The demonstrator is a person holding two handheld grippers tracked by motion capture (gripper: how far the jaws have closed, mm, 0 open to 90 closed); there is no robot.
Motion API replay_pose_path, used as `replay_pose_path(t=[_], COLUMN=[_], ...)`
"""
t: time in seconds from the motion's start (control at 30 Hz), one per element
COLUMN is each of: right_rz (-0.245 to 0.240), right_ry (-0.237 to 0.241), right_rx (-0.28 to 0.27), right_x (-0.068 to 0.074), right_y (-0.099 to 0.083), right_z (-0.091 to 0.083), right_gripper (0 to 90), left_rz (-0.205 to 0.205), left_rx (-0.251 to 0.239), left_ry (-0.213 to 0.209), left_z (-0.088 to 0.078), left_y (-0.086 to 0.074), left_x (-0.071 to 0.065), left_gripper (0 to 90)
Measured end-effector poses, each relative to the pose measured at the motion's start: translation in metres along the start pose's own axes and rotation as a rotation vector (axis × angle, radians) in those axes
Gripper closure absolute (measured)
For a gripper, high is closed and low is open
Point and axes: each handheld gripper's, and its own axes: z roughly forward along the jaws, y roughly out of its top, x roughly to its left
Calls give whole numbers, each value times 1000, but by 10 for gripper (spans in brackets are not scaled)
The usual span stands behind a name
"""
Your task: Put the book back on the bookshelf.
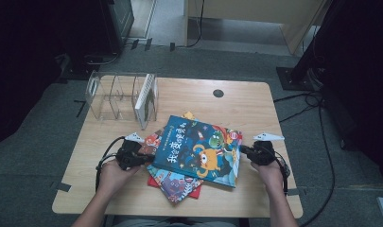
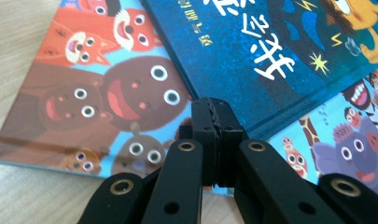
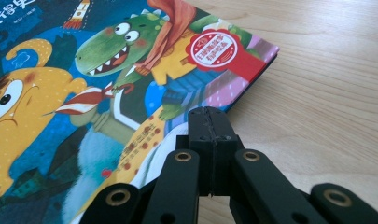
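- High view: a loose pile of picture books is seen at the middle of the wooden surface (image 1: pixel 246 101), with the blue book (image 1: pixel 197 150) lying flat on top. A red-edged book (image 1: pixel 175 182) is fanned out beneath it toward the near edge. A clear file rack (image 1: pixel 114 97) stands at the far left, one thin book (image 1: pixel 145 99) already upright in its right-hand slot. The left hand-held gripper (image 1: pixel 144 158) is placed at the blue book's left edge, the right hand-held gripper (image 1: pixel 243 150) at its right edge.
- Left gripper view: the jaws are seen pressed fully together, nothing pinched between them. Their tip (image 2: pixel 213 114) is set right at the blue book's (image 2: pixel 270 51) corner, over an animal-faces book (image 2: pixel 102 88) lying below. Whether the tip touches the cover cannot be told.
- Right gripper view: the same closed, empty state is shown. The tip (image 3: pixel 210 122) is held at the blue book's (image 3: pixel 107 93) edge, just short of the corner with the red seal (image 3: pixel 214 49); bare surface (image 3: pixel 326 93) lies beyond.
- Risk, as judged: with both pairs of jaws shut, the book can only be nudged or squeezed between the tips. If the push is uneven, it could be spun on the slippery covers below.
- The lower books could be dragged along, and the pile scattered toward the near edge.
- If a lift is tried from one corner, the cover may be flexed and the book dropped.
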Motion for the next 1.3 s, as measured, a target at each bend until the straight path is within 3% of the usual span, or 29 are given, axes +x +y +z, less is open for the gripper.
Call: replay_pose_path(t=[0.53, 0.73, 0.87, 0.97, 1.23, 1.3], right_rz=[-28, -63, -82, -98, -124, -131], right_ry=[52, 72, 86, 92, 108, 110], right_rx=[20, 21, 22, 24, 28, 25], right_x=[6, 10, 13, 15, 20, 21], right_y=[7, 10, 12, 13, 16, 17], right_z=[8, 13, 15, 17, 21, 22], right_gripper=[900, 900, 900, 900, 900, 900], left_rz=[-16, -19, -43, -58, -44, -54], left_rx=[13, -13, -45, -60, -53, -51], left_ry=[-6, 62, 80, 92, 85, 60], left_z=[-10, -21, -29, -31, -30, -30], left_y=[-16, -16, -18, -19, -20, -19], left_x=[-9, -5, 3, 7, 9, 11], left_gripper=[900, 777, 617, 548, 413, 383])
